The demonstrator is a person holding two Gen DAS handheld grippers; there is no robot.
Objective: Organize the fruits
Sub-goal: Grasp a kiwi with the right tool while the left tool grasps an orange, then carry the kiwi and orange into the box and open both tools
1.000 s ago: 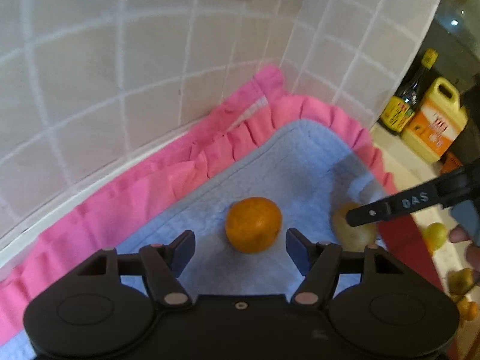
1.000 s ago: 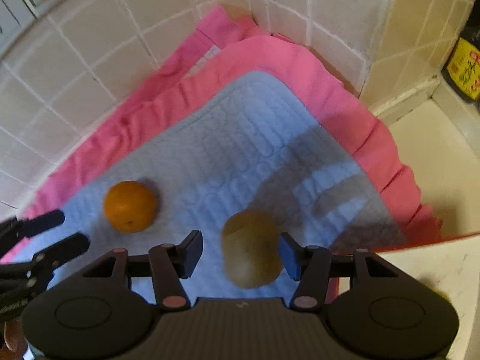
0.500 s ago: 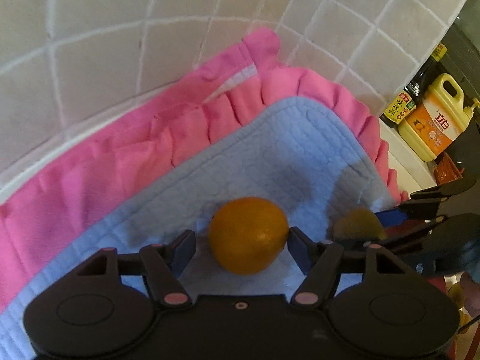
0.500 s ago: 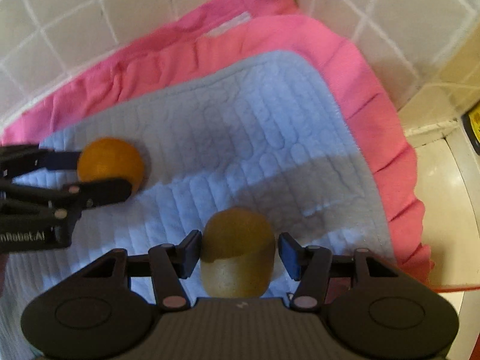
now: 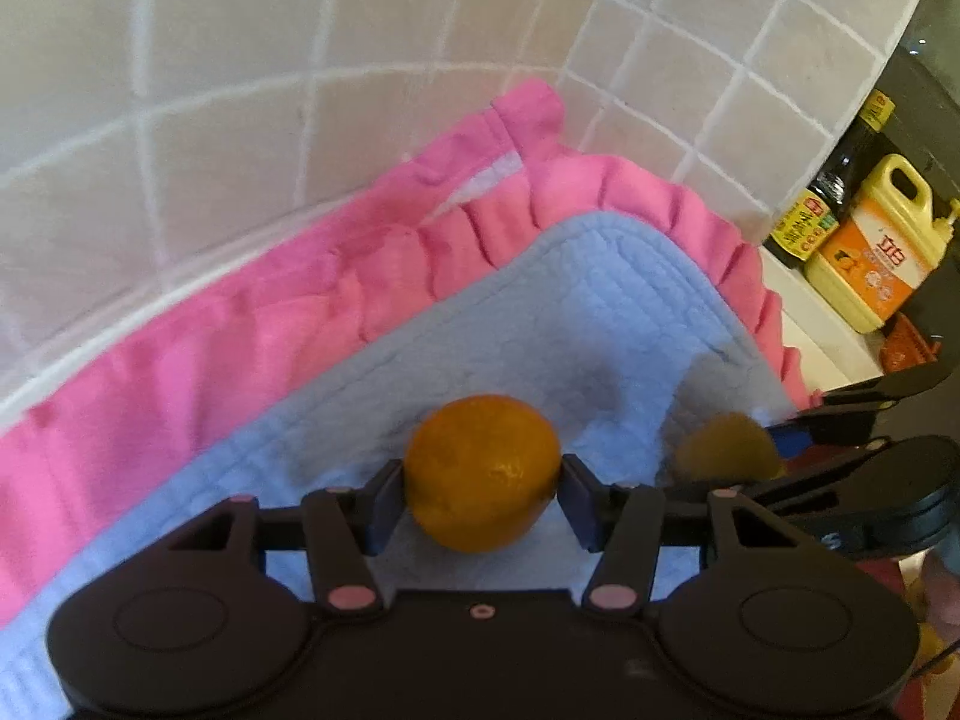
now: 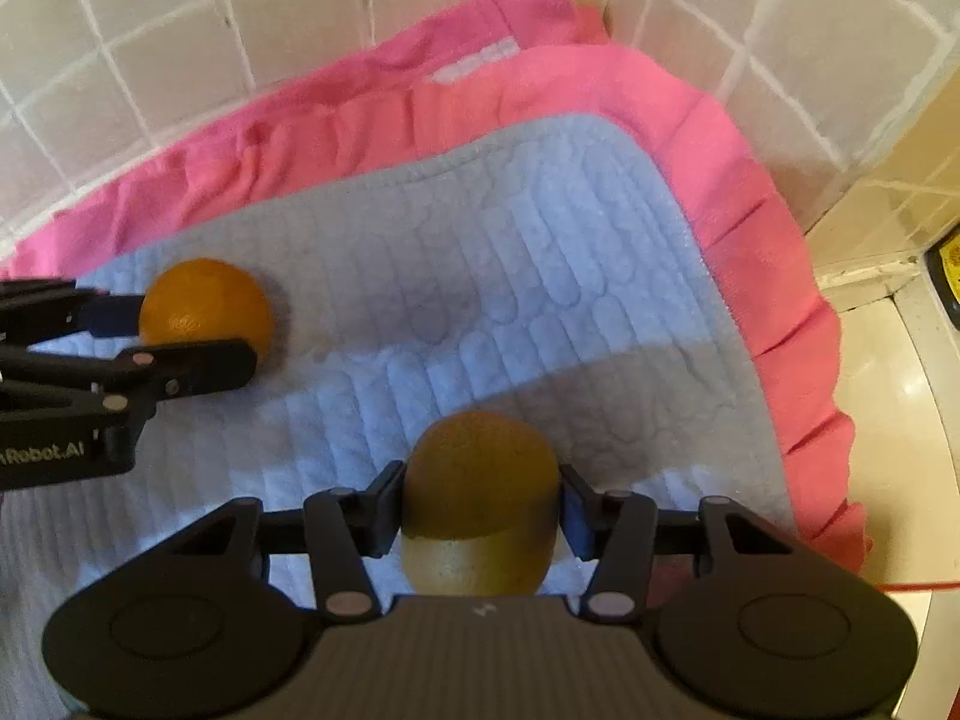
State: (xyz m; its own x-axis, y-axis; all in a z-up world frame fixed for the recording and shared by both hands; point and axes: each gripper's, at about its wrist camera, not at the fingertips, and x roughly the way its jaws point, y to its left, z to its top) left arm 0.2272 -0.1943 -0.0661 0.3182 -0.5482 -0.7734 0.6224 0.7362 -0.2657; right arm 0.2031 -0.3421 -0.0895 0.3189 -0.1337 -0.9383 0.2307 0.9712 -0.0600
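Note:
On a blue quilted mat point(image 5: 600, 312) lies an orange point(image 5: 483, 471), between the jaws of my left gripper point(image 5: 480, 498). The jaws are closing and both pads touch its sides. To its right sits a brown-yellow oval fruit point(image 5: 723, 444), straddled by my right gripper point(image 5: 762, 462). In the right wrist view that fruit point(image 6: 480, 492) fills the gap of the right gripper point(image 6: 480, 510), whose jaws are closing with the pads against it. The orange point(image 6: 204, 306) and the left gripper point(image 6: 192, 339) show at the left there. Both fruits rest on the mat point(image 6: 540, 240).
A pink frilled cloth point(image 5: 240, 330) lies under the mat, pushed into a corner of tiled wall point(image 5: 240, 90). At the right stand a dark sauce bottle point(image 5: 840, 192) and a yellow jug point(image 5: 876, 246). A pale counter point(image 6: 900, 420) runs beside the cloth.
Both grippers have come down around their fruits. The left jaws narrowed onto the orange, and the right jaws narrowed onto the brown-yellow fruit. The right gripper has rolled.

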